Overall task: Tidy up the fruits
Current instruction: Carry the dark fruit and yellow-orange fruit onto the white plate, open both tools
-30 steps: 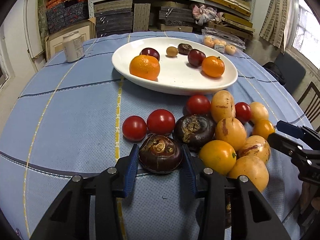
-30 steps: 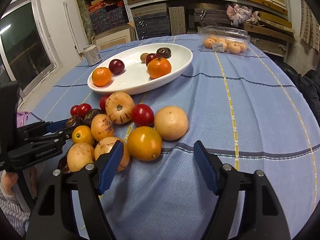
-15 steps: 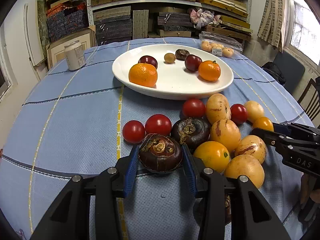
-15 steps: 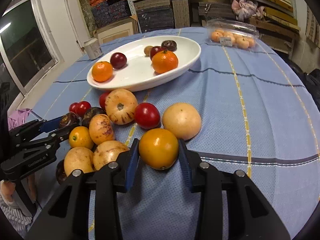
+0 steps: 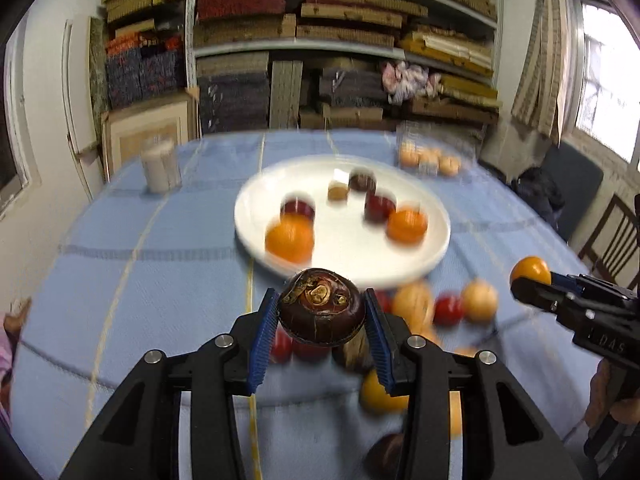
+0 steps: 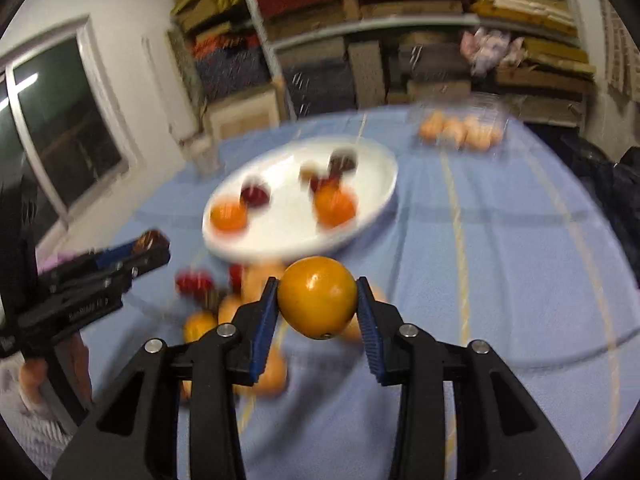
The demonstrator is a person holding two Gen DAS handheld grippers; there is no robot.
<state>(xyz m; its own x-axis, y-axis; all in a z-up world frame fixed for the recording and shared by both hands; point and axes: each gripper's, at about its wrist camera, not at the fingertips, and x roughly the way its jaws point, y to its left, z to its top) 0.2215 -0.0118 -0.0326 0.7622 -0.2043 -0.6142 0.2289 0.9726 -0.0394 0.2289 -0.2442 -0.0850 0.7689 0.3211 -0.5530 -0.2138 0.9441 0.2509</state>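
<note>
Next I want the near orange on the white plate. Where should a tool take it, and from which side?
Grip the near orange across its widest middle, coming down from above. It is round, so no side is better by shape, but a dark red fruit sits close behind it and the white plate rim rises in front. Both views are blurred, so check the spacing first.

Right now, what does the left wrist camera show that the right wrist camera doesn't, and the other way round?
Only the left wrist view shows a wooden chair at the right edge and the dark brown fruit close up, clamped in the left gripper. Only the right wrist view shows a dark window and the orange fruit close up in the right gripper. Both show the white plate and the shelves.
</note>
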